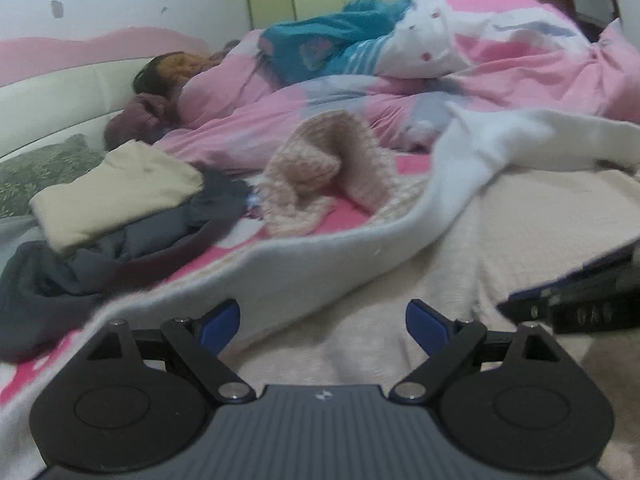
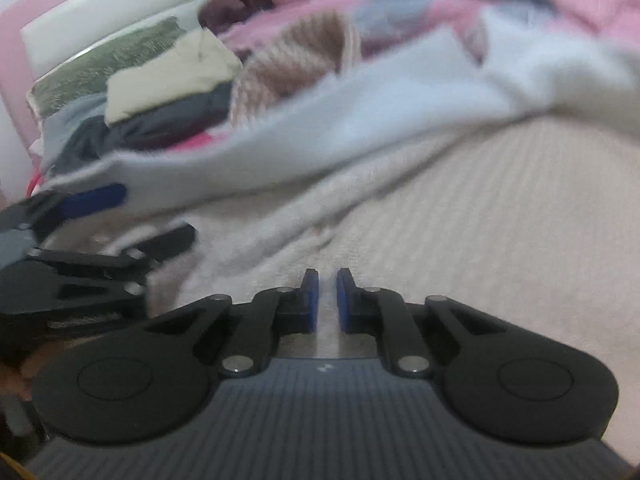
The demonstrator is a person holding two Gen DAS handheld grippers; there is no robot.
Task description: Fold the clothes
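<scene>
Right gripper (image 2: 328, 300) nearly closed, blue pads a sliver apart over the cream ribbed garment (image 2: 500, 220), apparently gripping nothing. Left gripper (image 1: 322, 322) spread wide and empty above the same cloth, beside a white garment (image 1: 320, 256).

The cream garment (image 2: 500, 208) is a ribbed, matt knit; the white garment (image 1: 360, 248) beside it looks soft and fleecy. The pink knit piece (image 1: 320, 176) is coarse-stitched. The tongs' (image 2: 328, 300) bodies are matt black plastic with shiny metal pins.
</scene>
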